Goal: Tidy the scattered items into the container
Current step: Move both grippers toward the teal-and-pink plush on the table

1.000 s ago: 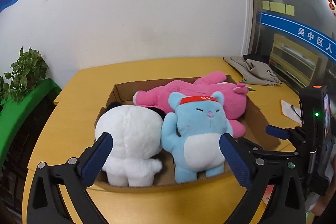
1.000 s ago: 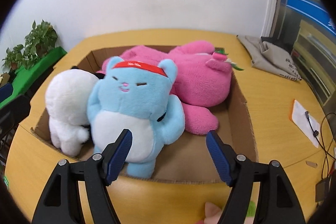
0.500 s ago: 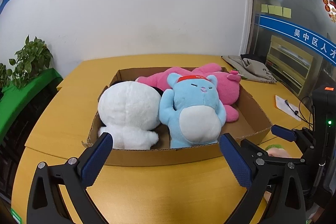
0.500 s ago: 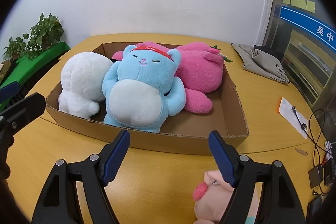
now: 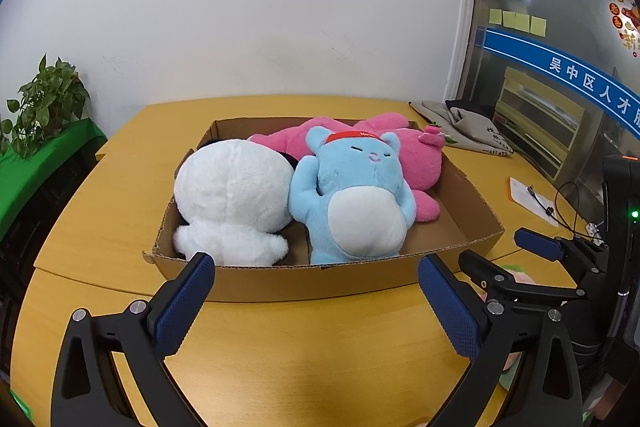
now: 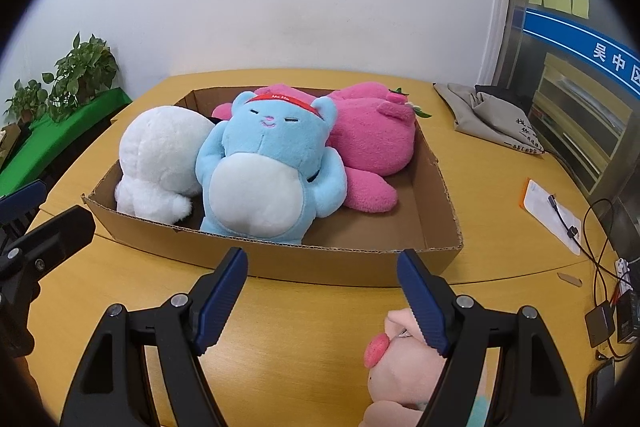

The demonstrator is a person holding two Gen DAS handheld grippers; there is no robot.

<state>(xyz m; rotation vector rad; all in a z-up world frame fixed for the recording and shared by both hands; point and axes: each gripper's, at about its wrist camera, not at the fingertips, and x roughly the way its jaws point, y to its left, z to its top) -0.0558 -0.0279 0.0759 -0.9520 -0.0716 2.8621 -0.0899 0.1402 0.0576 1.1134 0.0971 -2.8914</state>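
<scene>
1. Left wrist view: your left tool [image 5: 316, 301] stands wide open at the bottom of the frame, gripping nothing, over bare bench [image 5: 304, 347]. At centre, the cardboard box [image 5: 320, 281] holds a white plush [image 5: 234, 195], a blue plush [image 5: 352, 203] and a pink plush [image 5: 416, 157].
2. Right wrist view: your right tool [image 6: 322, 297] is also spread wide and empty. A peach plush [image 6: 400, 359] lies on the bench at lower right, outside the box, partly behind the right finger.

Brown corrugated cardboard box [image 5: 320, 281] holds a white plush [image 5: 232, 199], a light-blue plush [image 5: 352, 195] with white belly and red headband, and a magenta-pink plush [image 5: 416, 163]. Table [image 5: 280, 347] yellow-orange wood grain. Pale-pink plush [image 6: 404, 363] outside.
</scene>
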